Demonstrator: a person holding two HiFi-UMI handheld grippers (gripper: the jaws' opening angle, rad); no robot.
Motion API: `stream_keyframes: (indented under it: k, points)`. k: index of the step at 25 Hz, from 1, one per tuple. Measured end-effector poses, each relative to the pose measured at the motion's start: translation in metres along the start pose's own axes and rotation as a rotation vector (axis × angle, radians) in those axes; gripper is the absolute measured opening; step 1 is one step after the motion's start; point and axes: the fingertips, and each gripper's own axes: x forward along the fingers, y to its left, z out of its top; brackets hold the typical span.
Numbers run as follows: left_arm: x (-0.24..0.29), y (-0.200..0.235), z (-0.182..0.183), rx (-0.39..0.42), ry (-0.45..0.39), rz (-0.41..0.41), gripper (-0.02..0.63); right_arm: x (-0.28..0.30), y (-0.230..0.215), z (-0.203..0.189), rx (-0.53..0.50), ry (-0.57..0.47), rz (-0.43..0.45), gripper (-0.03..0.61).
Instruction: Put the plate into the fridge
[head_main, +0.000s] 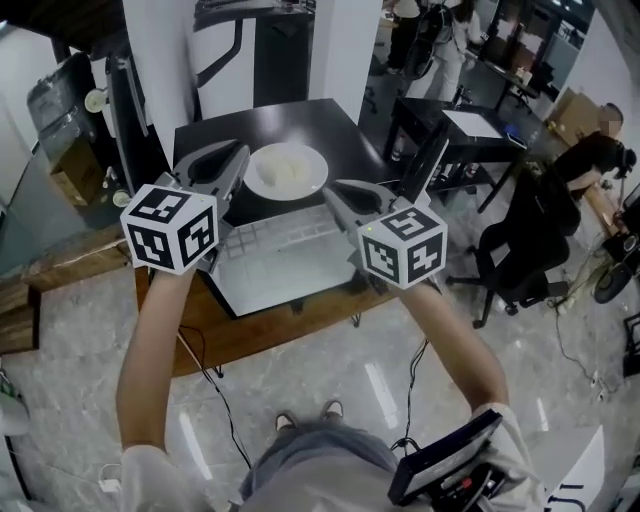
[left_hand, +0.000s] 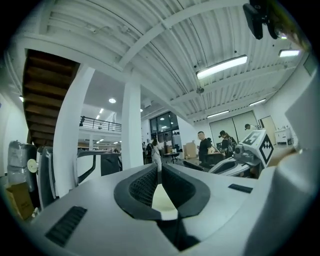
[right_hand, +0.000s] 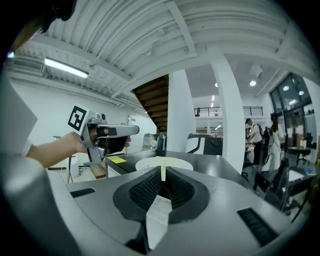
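Observation:
A white plate (head_main: 286, 170) with pale food on it rests on a black tabletop (head_main: 330, 125) ahead of me. My left gripper (head_main: 240, 158) is just left of the plate's rim with its jaws closed together. At the plate's near right edge, my right gripper (head_main: 328, 190) is also shut with nothing held. In the right gripper view the plate (right_hand: 165, 162) lies just beyond the closed tips of the right gripper (right_hand: 162, 173), and the left gripper (right_hand: 107, 132) shows at the left. The left gripper view shows the left gripper (left_hand: 159, 172) with jaws meeting. Whether either tip touches the rim I cannot tell.
A white board (head_main: 275, 255) lies on a wooden table (head_main: 250, 330) below the grippers. A black desk (head_main: 460, 130) and an office chair (head_main: 525, 240) stand to the right. White pillars (left_hand: 70, 145) and people (left_hand: 204, 147) are in the background.

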Motion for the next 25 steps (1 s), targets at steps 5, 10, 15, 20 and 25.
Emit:
stream_keyframes:
  k: [5, 10, 15, 20, 25]
  points:
    - [0.032, 0.02, -0.015, -0.047, 0.118, -0.073, 0.02, 0.019, -0.026, -0.005, 0.179, 0.055, 0.031, 0.018]
    - [0.052, 0.04, -0.042, -0.063, 0.27, -0.157, 0.02, 0.033, -0.044, -0.01, 0.438, 0.08, 0.09, 0.147]
    - [0.069, 0.052, -0.067, -0.039, 0.386, -0.194, 0.02, 0.041, -0.041, -0.018, 0.443, 0.103, 0.094, 0.171]
    - [0.084, 0.052, -0.084, -0.013, 0.458, -0.26, 0.02, 0.042, -0.03, -0.019, 0.441, 0.064, 0.093, 0.172]
    - [0.073, 0.043, -0.102, 0.067, 0.529, -0.364, 0.018, 0.046, 0.004, -0.028, 0.575, 0.034, 0.142, 0.17]
